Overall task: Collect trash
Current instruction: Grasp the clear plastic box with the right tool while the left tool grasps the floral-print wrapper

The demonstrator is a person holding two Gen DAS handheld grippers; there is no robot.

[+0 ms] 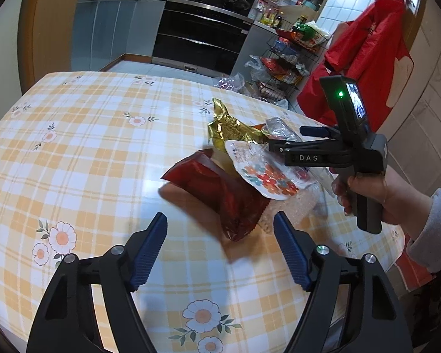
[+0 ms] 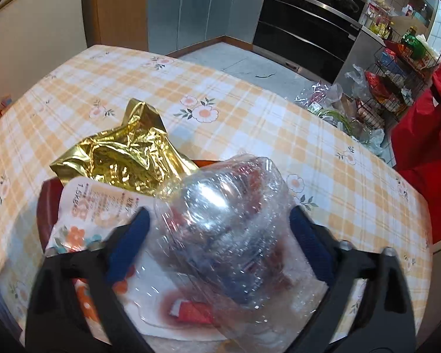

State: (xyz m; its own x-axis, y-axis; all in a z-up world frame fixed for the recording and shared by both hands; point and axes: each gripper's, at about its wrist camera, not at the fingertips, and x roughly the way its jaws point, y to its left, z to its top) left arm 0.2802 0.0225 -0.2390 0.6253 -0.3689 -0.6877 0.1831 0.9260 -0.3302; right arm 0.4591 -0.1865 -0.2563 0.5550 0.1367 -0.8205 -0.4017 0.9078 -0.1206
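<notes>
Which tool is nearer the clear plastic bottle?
Right. The right tool straddles the clear plastic bottle; the left tool hangs short of it, by the red wrapper.

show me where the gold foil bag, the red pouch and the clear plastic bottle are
gold foil bag (image 2: 117,158): right wrist view, crumpled middle.
red pouch (image 1: 220,194): left wrist view, flat face.
clear plastic bottle (image 2: 220,206): right wrist view, rounded body.

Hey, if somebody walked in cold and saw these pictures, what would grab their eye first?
Probably the crumpled gold foil wrapper, shining at the far end of the trash pile on the checked tablecloth. Next, the clear plastic bottle filling the space between the right gripper's blue pads. A dark red pouch lies just ahead of the open left gripper.
</notes>
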